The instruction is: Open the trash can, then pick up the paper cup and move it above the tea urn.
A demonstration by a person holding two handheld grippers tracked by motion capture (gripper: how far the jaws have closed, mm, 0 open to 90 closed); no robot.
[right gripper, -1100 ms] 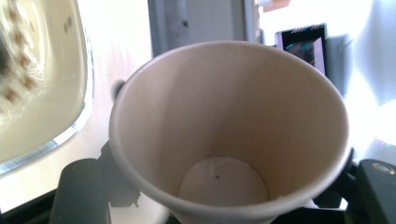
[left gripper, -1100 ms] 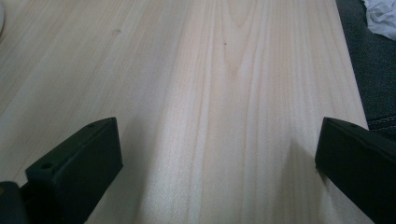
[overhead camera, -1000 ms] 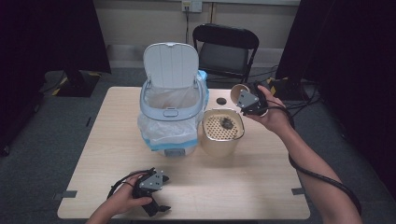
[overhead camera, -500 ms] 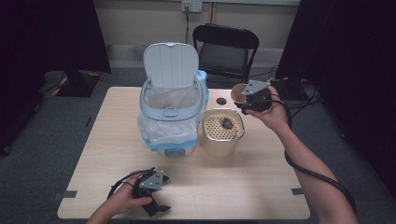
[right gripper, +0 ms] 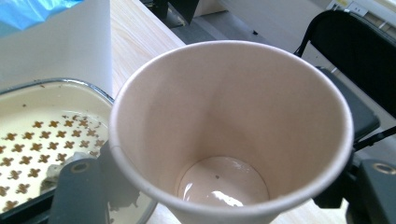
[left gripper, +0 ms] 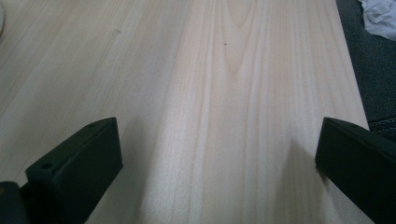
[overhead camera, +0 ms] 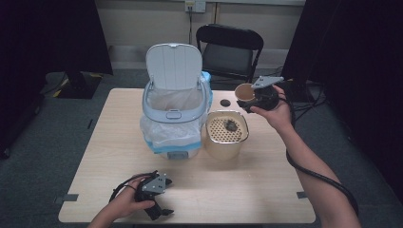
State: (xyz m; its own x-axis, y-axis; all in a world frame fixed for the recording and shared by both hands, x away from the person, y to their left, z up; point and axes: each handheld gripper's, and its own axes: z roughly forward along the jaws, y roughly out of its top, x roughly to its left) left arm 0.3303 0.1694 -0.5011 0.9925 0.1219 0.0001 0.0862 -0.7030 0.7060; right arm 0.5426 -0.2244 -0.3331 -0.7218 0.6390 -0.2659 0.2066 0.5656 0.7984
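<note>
The right tongs pinched a paper cup, tipped on its side, in the air at about 1 o'clock from the beige strainer bin and well above the desk. In the right gripper view the cup's inside held a trace of liquid at its bottom. The left tongs lay at the desk's 7 o'clock edge, spread wide with bare wood between them. A white trash can, lid raised, stood just beside the strainer bin at its 9 o'clock.
</note>
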